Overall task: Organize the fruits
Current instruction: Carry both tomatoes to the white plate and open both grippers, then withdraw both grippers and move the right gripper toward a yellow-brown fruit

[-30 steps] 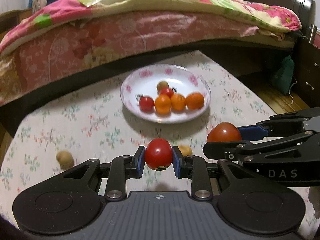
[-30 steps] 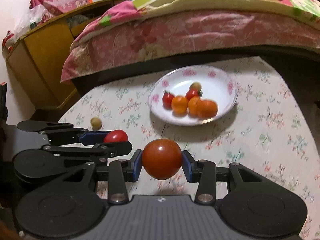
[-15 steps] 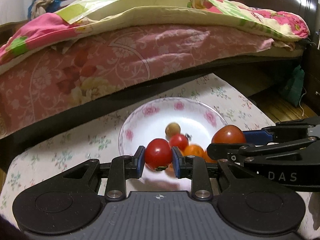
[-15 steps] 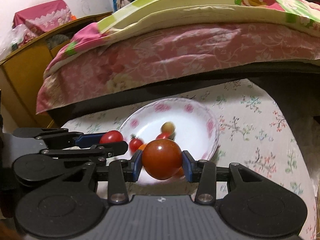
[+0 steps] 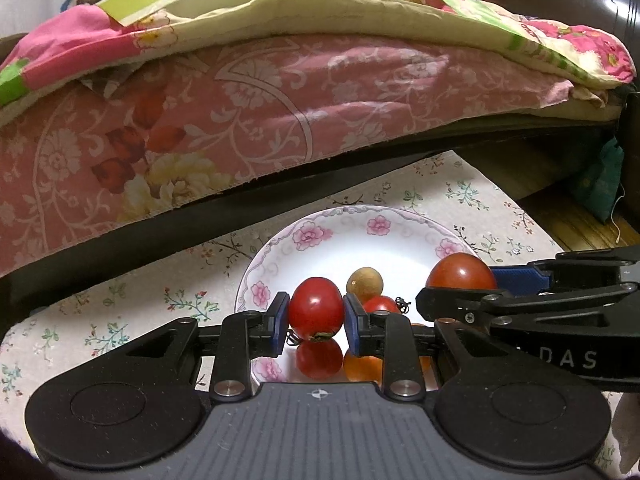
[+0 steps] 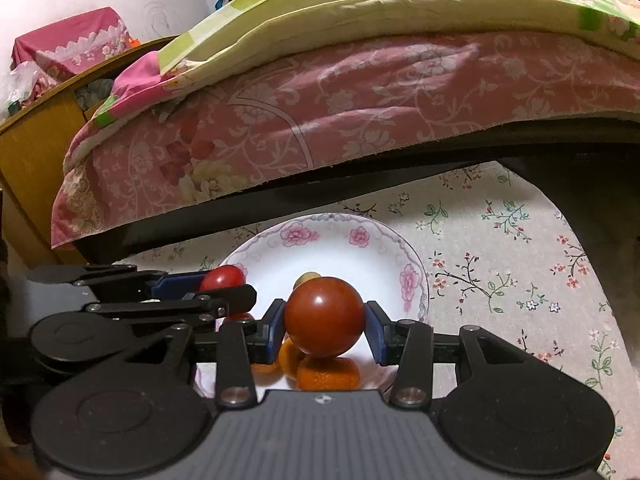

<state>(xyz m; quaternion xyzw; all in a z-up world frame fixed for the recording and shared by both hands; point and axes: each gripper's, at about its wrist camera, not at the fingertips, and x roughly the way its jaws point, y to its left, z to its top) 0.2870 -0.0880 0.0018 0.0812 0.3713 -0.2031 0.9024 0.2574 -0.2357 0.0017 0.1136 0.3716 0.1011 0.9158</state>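
Note:
My left gripper (image 5: 316, 312) is shut on a small red tomato (image 5: 316, 307) and holds it above the near part of the white flowered plate (image 5: 340, 220). My right gripper (image 6: 324, 322) is shut on a larger dark red tomato (image 6: 324, 320), also above the plate (image 6: 332, 226). Each gripper shows in the other's view, the right one (image 5: 460, 278) beside the left, the left one (image 6: 222, 280) beside the right. In the plate lie a brown round fruit (image 5: 364, 282), red tomatoes (image 5: 320, 358) and orange fruits (image 6: 328, 374).
The plate stands on a table with a flowered cloth (image 6: 500, 280). A bed with pink and green quilts (image 5: 280, 80) rises just behind the table. A wooden cabinet (image 6: 36, 152) stands at the left in the right wrist view. Wooden floor (image 5: 572, 224) lies to the right.
Both grippers have moved forward with their tomatoes, from over the cloth in front of the plate to above the plate. Both grips are unchanged.

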